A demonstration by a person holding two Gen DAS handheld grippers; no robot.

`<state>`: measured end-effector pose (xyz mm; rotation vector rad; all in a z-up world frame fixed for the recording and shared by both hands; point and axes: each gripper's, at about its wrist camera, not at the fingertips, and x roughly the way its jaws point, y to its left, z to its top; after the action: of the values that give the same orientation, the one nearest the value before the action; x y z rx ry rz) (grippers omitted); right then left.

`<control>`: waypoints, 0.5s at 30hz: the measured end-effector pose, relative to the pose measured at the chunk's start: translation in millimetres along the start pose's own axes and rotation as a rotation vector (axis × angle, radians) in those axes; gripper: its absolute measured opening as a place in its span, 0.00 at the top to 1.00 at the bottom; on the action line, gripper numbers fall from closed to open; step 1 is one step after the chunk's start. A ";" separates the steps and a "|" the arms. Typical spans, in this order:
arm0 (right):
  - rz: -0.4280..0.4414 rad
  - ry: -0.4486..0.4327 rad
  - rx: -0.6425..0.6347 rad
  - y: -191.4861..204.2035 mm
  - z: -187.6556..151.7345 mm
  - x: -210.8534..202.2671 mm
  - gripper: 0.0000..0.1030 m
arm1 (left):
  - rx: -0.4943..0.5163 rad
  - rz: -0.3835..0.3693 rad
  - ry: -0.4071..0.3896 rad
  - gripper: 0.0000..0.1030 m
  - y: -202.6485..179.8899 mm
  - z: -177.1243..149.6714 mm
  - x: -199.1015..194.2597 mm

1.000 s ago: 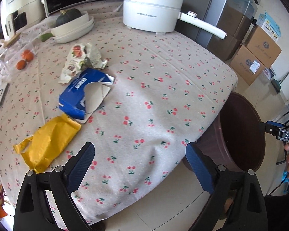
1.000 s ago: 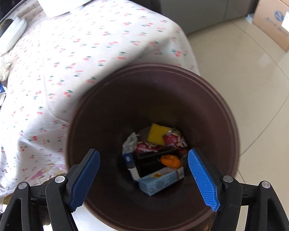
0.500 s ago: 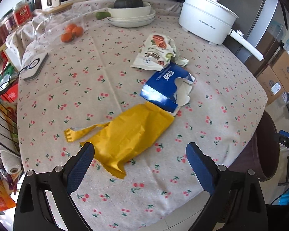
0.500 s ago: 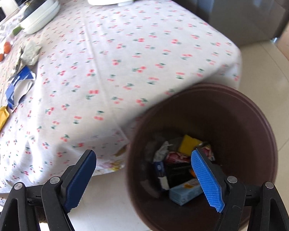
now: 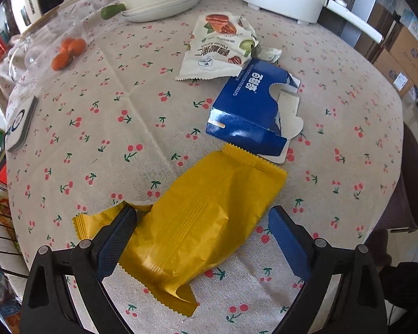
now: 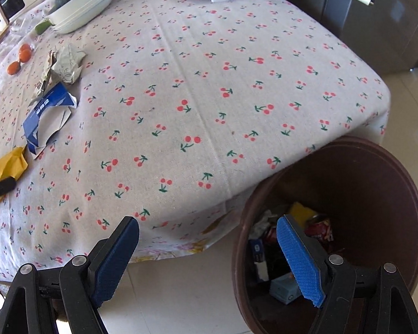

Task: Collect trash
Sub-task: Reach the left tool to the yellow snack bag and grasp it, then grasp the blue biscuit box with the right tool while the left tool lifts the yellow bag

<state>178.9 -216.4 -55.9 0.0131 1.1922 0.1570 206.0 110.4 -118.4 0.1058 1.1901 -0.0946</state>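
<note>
- My left gripper (image 5: pixel 202 236) has swung in from the worktop (image 5: pixel 142 105) edge and dropped over the yellow wrapper (image 5: pixel 200 222). Jaws spread, straddling it, nothing pinched yet, so I reckon that's my next grab.
- Blue carton (image 5: pixel 250 108) and nut bag (image 5: pixel 218 47) lie just beyond on the cloth, not yet collected.
- My right gripper (image 6: pixel 207 247) has slid off the brown bin (image 6: pixel 376 183) toward the worktop, jaws wide and empty. Looks like its drop is done.
</note>
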 end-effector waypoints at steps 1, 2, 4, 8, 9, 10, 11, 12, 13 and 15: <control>0.001 0.001 -0.001 1.1 0.6 0.7 0.18 | -0.007 -0.004 -0.004 0.07 0.8 0.3 -0.3; 0.000 0.001 -0.003 2.1 0.4 0.7 0.18 | -0.020 -0.012 0.003 0.09 1.9 0.9 0.2; -0.003 0.003 -0.010 3.6 1.3 1.7 0.18 | -0.045 -0.007 0.001 0.15 5.1 0.8 -1.2; -0.022 0.003 -0.019 8.0 3.3 4.7 0.18 | -0.078 0.006 -0.012 0.38 12.5 -1.8 -6.6; -0.022 0.004 -0.018 9.4 3.5 5.2 0.18 | -0.093 0.009 -0.013 0.47 15.6 -2.6 -8.1; -0.019 0.005 -0.017 11.6 4.0 6.0 0.18 | -0.108 0.006 -0.014 0.51 18.3 -3.5 -9.4; -0.017 0.005 -0.017 14.0 4.4 6.4 0.18 | -0.125 0.000 -0.016 0.60 21.7 -4.9 -10.7; -0.015 0.005 -0.019 17.1 5.0 6.9 0.18 | -0.139 -0.006 -0.017 0.65 25.0 -6.0 -11.5; -0.013 0.004 -0.022 20.8 5.4 7.1 0.18 | -0.153 -0.013 -0.020 0.67 27.7 -7.8 -12.8; -0.008 0.002 -0.031 29.6 6.5 8.3 0.18 | -0.173 -0.017 -0.020 0.83 32.3 -10.9 -14.9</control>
<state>184.5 -185.6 -58.4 -0.0188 1.1920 0.1680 194.6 144.1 -107.5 -0.0566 1.1743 -0.0075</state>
